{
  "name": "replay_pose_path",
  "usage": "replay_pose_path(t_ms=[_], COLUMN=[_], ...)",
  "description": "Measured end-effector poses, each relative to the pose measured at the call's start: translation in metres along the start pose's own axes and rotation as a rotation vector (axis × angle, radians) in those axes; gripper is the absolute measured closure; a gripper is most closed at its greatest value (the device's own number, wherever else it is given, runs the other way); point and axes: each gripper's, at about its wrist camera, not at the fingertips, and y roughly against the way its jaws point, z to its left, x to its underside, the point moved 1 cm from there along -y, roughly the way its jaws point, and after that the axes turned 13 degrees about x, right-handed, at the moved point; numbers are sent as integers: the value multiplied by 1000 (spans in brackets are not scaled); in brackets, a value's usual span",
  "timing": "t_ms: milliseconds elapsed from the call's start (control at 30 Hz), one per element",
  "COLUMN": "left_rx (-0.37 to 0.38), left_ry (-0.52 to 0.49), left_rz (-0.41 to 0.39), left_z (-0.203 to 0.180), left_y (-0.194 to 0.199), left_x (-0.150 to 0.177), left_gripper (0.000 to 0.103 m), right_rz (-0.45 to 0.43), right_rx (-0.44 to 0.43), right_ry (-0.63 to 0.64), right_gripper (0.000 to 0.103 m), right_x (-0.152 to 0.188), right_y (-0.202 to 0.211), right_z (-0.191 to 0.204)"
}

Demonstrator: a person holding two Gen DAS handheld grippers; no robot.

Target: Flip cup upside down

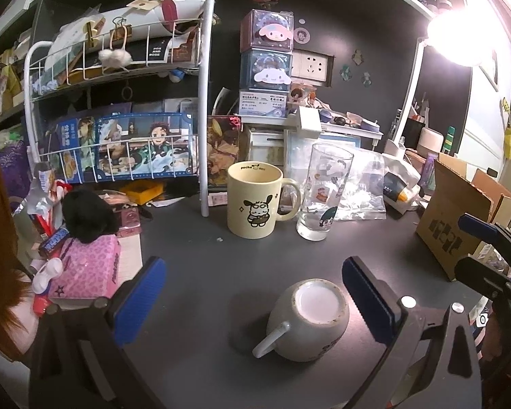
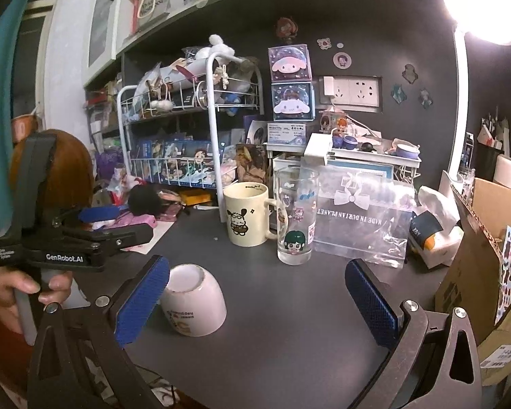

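A white cup (image 1: 308, 320) stands upside down on the dark desk, base up, handle toward the front left. It also shows in the right wrist view (image 2: 194, 301). My left gripper (image 1: 255, 301) is open and empty, its blue pads either side of the cup, not touching it. My right gripper (image 2: 257, 301) is open and empty; the cup stands just inside its left pad (image 2: 143, 303). The left gripper also shows at the left of the right wrist view (image 2: 112, 223). The right gripper shows at the right edge of the left wrist view (image 1: 487, 238).
A cream mug (image 1: 253, 201) and a tall printed glass (image 1: 323, 192) stand upright behind the cup. A white wire rack (image 1: 119, 109), a pink box (image 1: 85, 269), a clear plastic bag (image 2: 364, 221) and a cardboard box (image 1: 460, 218) crowd the desk edges.
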Motion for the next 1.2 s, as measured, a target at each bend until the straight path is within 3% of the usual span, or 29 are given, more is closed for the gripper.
replay_pose_path(t_ms=[1200], left_rx=[31], left_ry=[0], left_rz=[2], left_z=[-10], left_y=[0], left_x=[-1], left_gripper=[1], right_rz=[10], right_rx=[-20], right_ry=[-44], right_gripper=[0], right_x=[3], right_y=[3], right_z=[1])
